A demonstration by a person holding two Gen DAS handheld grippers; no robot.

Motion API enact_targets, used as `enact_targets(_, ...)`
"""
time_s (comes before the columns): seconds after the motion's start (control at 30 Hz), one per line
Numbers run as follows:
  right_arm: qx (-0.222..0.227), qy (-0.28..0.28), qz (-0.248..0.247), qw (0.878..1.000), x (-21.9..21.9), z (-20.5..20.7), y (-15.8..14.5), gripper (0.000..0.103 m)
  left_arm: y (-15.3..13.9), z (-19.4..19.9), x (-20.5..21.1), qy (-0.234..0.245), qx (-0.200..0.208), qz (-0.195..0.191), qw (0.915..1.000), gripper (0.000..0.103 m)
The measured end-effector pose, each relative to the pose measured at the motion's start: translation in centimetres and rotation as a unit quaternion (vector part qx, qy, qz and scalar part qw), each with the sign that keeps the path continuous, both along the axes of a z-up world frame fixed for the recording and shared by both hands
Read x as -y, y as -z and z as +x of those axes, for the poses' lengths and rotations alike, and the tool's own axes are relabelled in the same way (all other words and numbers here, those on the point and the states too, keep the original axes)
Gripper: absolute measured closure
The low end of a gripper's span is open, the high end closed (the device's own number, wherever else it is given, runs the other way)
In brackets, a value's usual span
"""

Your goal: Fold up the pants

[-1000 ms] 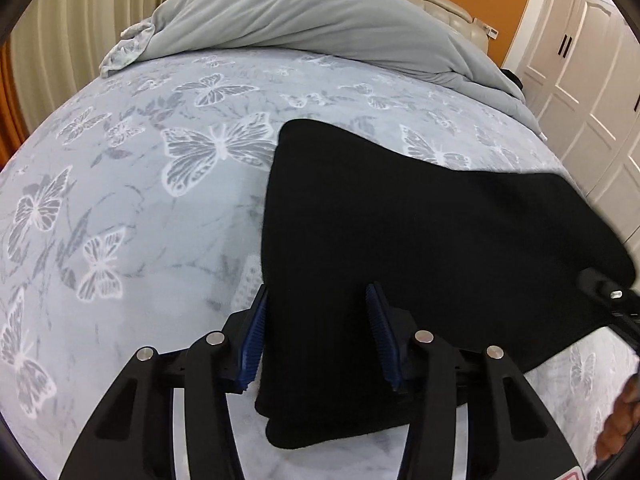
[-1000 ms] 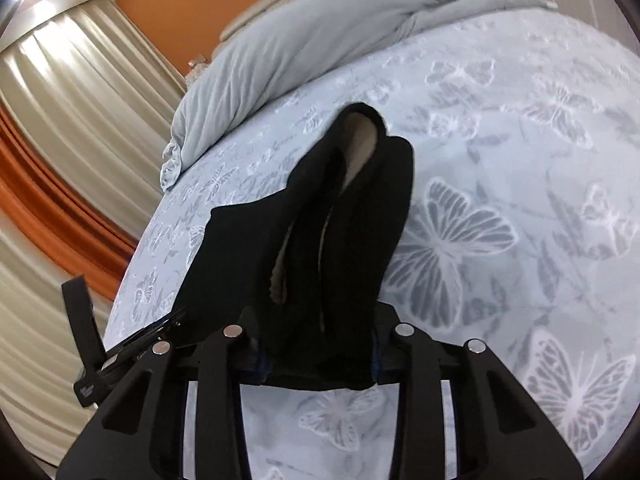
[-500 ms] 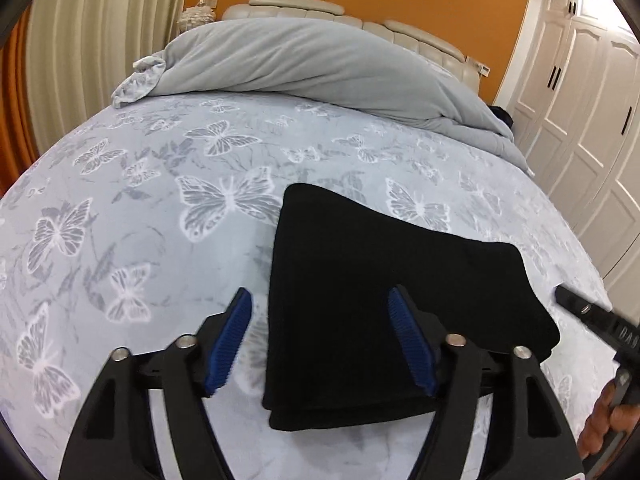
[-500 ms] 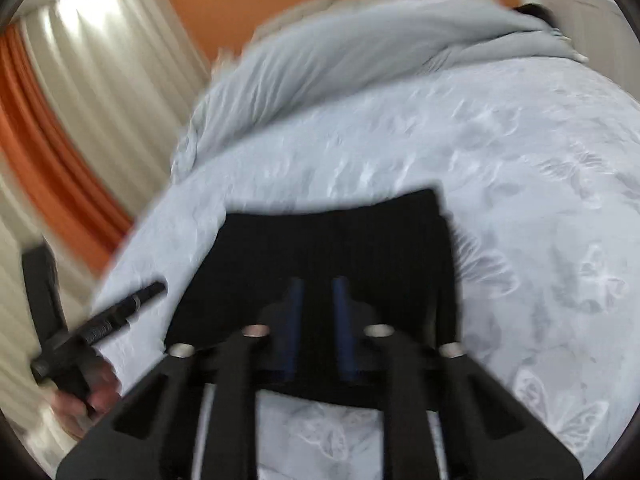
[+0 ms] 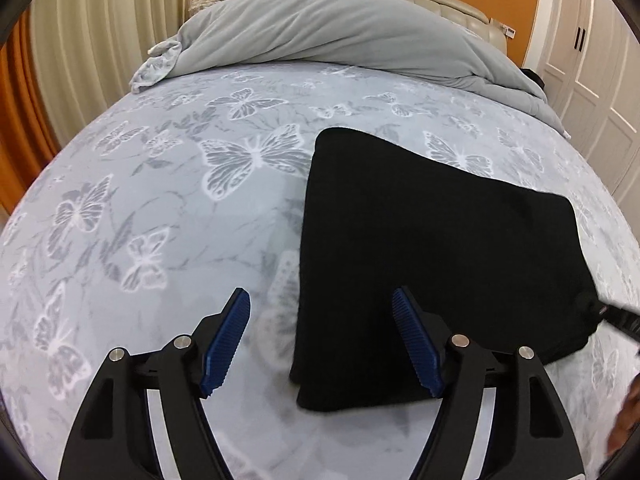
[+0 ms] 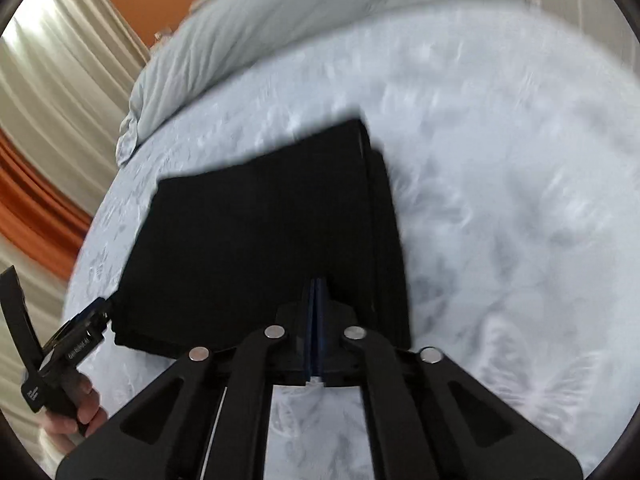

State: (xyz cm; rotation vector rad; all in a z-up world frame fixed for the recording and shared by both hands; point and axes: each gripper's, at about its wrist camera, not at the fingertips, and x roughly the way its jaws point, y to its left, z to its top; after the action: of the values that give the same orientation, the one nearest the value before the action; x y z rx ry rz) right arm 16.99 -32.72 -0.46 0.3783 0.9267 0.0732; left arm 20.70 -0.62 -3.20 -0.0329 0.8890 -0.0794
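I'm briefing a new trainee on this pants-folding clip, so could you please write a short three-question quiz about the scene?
1. True or false: the left tongs are open, pads clear of the black folded pants.
2. How do the right tongs stand: A wide open, B shut, C out of view?
3. Fill in: the pants lie on a pale blue bedsheet printed with ____.

Key: 1 true. 2 B; nothing shows between their blue pads. 3 butterflies.
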Motion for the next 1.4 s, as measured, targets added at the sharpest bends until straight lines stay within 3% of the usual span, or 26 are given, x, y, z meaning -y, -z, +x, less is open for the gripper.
enact_targets(0.1,0.036,-0.032,-0.044,0.998,-2.5,-1.7,-2.4,0.098,-1.5,-1.3,-0.3,-0.002,0.016,-0.002,0.9999,0.032)
enact_targets(0.2,0.016,-0.035,-0.053,0.998,-3.5,-1.7,-1.5,0.098,-2.5,-2.7,-0.5,-0.002,0.022,-0.015,0.9997,0.032)
enact_targets(0.3,-0.011,-0.008,-0.021,1.000,-2.2,-1.9,-0.4,0.098,-2.6,-3.4,-0.1,-0.002,0.025,-0.005,0.9997,0.032)
enact_targets(0.5,-0.016,0.000,0.002,1.000,-0.5,-2.0,0.0,0.096,-2.1,-3.3,0.6,0.006,0.022,0.006,0.9997,0.032)
enact_targets(0.73,-0.022,0.006,0.064,0.998,1.4,-0.6,1.2,0.095,-0.9,-2.5,1.2,0.007,0.003,0.018,0.9998,0.032)
enact_targets(0.83,-0.021,0.008,0.082,0.996,1.9,-0.4,1.5,0.094,-1.0,-2.3,0.8,0.002,-0.004,0.006,1.0000,0.031)
enact_targets(0.93,-0.017,0.005,0.087,0.996,1.9,-0.2,1.5,0.083,-1.2,-2.2,0.6,-0.004,-0.009,-0.004,0.9999,0.031)
enact_targets(1.0,-0.009,0.002,0.092,0.996,1.8,0.0,1.4,0.068,-1.4,-2.2,0.6,-0.003,-0.008,-0.007,0.9999,0.031)
enact_targets(1.1,0.008,0.007,0.073,0.997,1.2,-0.2,0.5,0.054,-1.6,-2.4,0.7,0.001,-0.006,-0.007,1.0000,0.031)
enact_targets(1.2,0.023,0.019,0.067,0.997,1.6,-0.5,-0.3,0.045,-1.9,-2.4,0.5,0.002,-0.004,-0.012,0.9999,0.031)
enact_targets(1.27,0.006,0.029,0.046,0.998,1.9,-0.3,0.3,0.040,-2.1,-2.5,0.5,0.001,-0.004,-0.015,0.9999,0.031)
enact_targets(1.37,-0.037,0.007,0.048,0.998,1.3,0.7,3.1,0.044,-2.1,-2.5,0.4,0.000,-0.004,-0.017,0.9998,0.031)
enact_targets(1.4,-0.034,0.001,0.029,0.999,0.8,0.9,3.4,0.059,-2.1,-2.5,0.4,0.001,-0.004,-0.016,0.9999,0.031)
